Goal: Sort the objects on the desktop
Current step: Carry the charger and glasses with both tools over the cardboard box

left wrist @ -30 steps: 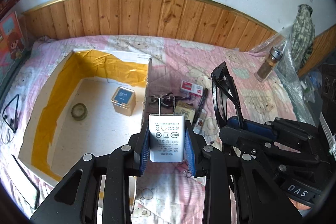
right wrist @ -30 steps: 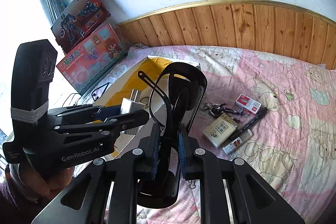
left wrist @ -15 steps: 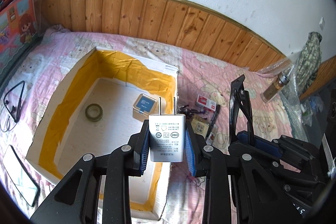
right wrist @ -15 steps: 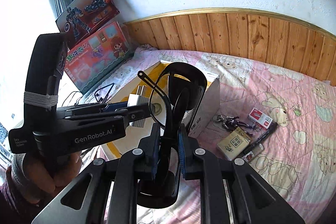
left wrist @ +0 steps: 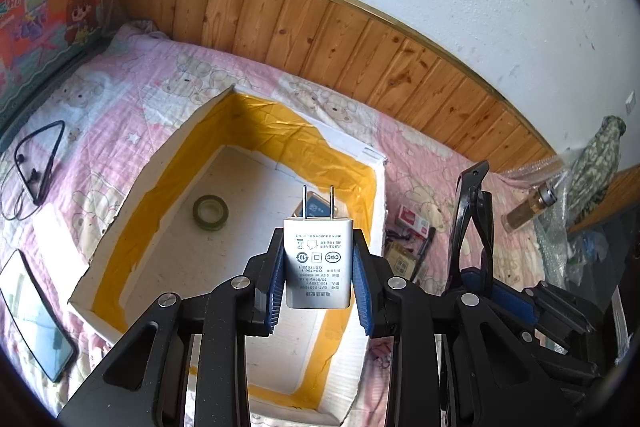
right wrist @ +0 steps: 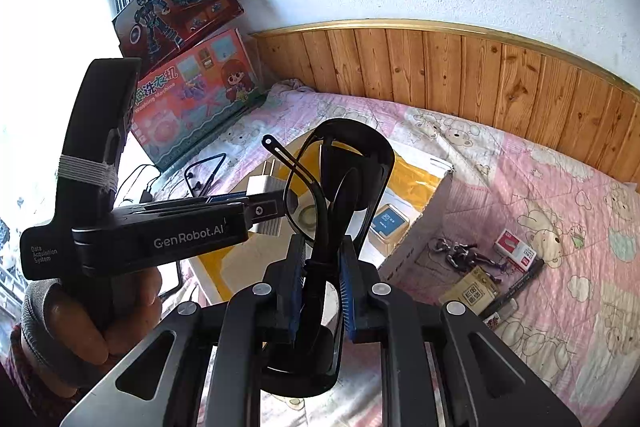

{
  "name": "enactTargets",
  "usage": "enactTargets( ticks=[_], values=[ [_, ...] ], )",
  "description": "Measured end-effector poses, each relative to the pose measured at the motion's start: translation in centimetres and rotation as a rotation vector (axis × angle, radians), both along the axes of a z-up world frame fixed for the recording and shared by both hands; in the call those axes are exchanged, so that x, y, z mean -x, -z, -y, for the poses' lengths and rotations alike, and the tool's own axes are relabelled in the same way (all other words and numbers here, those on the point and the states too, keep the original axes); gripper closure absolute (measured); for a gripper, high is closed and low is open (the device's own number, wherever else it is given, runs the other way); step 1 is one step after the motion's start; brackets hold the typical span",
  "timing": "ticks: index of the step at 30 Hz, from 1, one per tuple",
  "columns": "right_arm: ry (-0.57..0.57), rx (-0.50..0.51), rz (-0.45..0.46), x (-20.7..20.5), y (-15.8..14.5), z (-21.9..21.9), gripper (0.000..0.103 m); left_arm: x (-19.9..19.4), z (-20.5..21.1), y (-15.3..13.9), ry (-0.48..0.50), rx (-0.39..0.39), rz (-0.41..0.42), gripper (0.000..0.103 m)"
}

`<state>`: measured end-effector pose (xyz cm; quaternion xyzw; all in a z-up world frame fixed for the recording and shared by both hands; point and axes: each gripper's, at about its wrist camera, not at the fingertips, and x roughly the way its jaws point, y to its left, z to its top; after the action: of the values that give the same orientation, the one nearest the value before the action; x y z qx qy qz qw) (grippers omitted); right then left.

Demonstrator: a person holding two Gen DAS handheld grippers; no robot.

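Over the open white box lined with yellow tape (left wrist: pixel 360 179) on the pink quilted bed (left wrist: pixel 132 95), the left gripper (left wrist: pixel 318 267) has its fingers clamped on a white two-prong charger plug (left wrist: pixel 318 263). Just to its right, the right gripper (right wrist: pixel 320 267) pinches folded black-framed glasses (right wrist: pixel 344 163). Inside the box lie a green tape roll (left wrist: pixel 210 213) and a small blue-topped square tin (right wrist: pixel 389 221), well apart.

Pink quilted bed (left wrist: pixel 132 95), box (left wrist: pixel 372 187), phone (left wrist: pixel 36 319), earphones (left wrist: pixel 36 155)
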<state>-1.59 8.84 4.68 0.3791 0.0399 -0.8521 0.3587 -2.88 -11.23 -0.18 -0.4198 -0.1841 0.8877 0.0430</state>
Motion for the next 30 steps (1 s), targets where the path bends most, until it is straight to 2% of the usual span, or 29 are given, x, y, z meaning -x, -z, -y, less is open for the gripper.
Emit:
enactTargets(
  ticks=[20,30],
  values=[
    [-0.030,-0.043,0.037,2.5,1.4,4.3,0.085,0.8,5.3,2.7,-0.095,-0.031,0.069,0.073],
    [-0.055,-0.098,0.057,4.1,2.8,6.9,0.085,1.6,4.8,4.5,-0.073,0.041,0.131,0.072]
  ],
)
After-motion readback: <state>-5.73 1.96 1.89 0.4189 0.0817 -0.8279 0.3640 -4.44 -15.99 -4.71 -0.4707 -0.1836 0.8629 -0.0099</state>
